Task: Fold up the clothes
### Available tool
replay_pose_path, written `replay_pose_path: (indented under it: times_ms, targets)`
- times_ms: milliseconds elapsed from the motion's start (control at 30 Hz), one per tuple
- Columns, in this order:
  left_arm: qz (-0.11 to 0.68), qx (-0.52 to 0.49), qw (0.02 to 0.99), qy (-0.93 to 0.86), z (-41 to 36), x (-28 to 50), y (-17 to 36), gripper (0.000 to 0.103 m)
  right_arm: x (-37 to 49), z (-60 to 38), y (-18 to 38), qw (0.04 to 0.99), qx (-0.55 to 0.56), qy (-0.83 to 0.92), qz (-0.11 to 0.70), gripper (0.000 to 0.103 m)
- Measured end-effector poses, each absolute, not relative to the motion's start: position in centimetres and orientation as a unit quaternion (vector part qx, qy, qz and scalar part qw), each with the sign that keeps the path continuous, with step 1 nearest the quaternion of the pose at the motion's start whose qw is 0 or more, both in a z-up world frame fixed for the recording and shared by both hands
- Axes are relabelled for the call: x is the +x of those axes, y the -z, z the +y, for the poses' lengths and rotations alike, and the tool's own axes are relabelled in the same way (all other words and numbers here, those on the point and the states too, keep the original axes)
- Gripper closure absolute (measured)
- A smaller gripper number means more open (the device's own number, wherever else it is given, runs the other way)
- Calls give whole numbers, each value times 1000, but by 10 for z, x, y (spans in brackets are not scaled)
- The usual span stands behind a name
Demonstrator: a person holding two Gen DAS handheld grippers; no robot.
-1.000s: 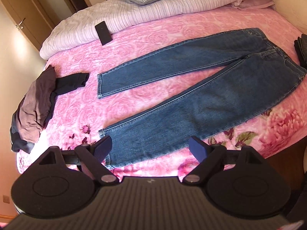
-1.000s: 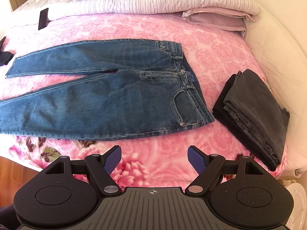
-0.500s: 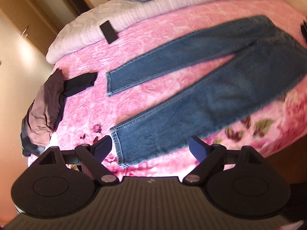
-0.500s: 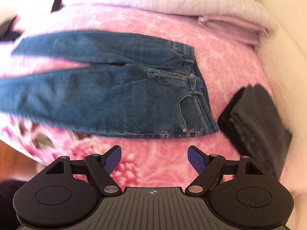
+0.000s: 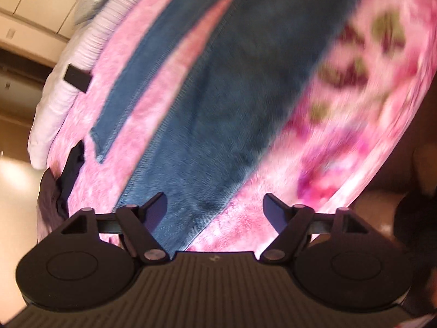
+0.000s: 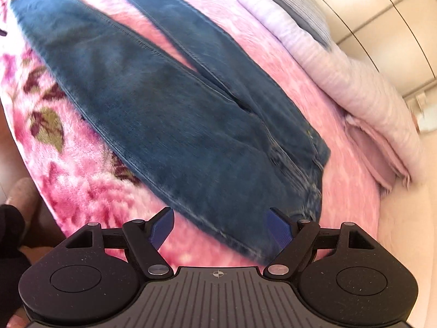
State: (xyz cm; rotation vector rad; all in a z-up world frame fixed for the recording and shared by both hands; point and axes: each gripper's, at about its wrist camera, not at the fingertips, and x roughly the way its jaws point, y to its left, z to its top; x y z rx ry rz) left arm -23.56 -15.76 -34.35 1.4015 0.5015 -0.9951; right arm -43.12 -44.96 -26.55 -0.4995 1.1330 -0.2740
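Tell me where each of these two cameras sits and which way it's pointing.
Left wrist: rides the left gripper, facing the near leg's hem end of the jeans; open fingers show.
Right wrist: rides the right gripper, facing the jeans' waistband end; open fingers show.
Shared: the jeans, pink floral blanket, both blurred.

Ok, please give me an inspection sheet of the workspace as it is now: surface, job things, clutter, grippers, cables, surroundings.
Surface: pink floral blanket covering the bed.
Job's things: blue jeans lying flat, legs spread apart; views blurred.
Clutter: flat black object on the white bedding; dark clothes pile beside the far leg's hem.
Grippers: left hand-held gripper open over the near leg's hem; right hand-held gripper open at the waistband corner; neither grips cloth.
Cables: nothing seen.
Surroundings: white quilt, pillow, cream wall panels.
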Motion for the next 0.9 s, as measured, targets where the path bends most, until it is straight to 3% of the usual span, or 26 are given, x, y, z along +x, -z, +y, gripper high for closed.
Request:
replay_pose_path:
  times_ms: [133,167,233,300,333,367,567,900]
  targets:
    - [182,624,624,433,-145,-220,364,36,-418,-448,287,804,-238,133,528,25]
    - [172,626,624,435,-142,-215,365,36,-415,-447,292,804,-240,134,528,32]
    - [153,635,618,437,-135,-207,364,36,-411,-443,300,802,-253,130,525,37]
    - [135,651,619,418,-130,-196,367,56,-409,-437,310,797,-277,124,523,37]
    - [140,658,617,408,-129,-189,369,74,-410,-433,315,794,-290,121,521,37]
    - [148,665,614,399,-128,-182,371,79,-410,-430,320,792,-301,118,518,37]
    - [177,653,612,409,-131,-164,372,86,-433,-443,355,757,-406,100,503,36]
    - [216,646,632,369,-149,-163,374,87,-484,-536,413,675,-546,99,486,37]
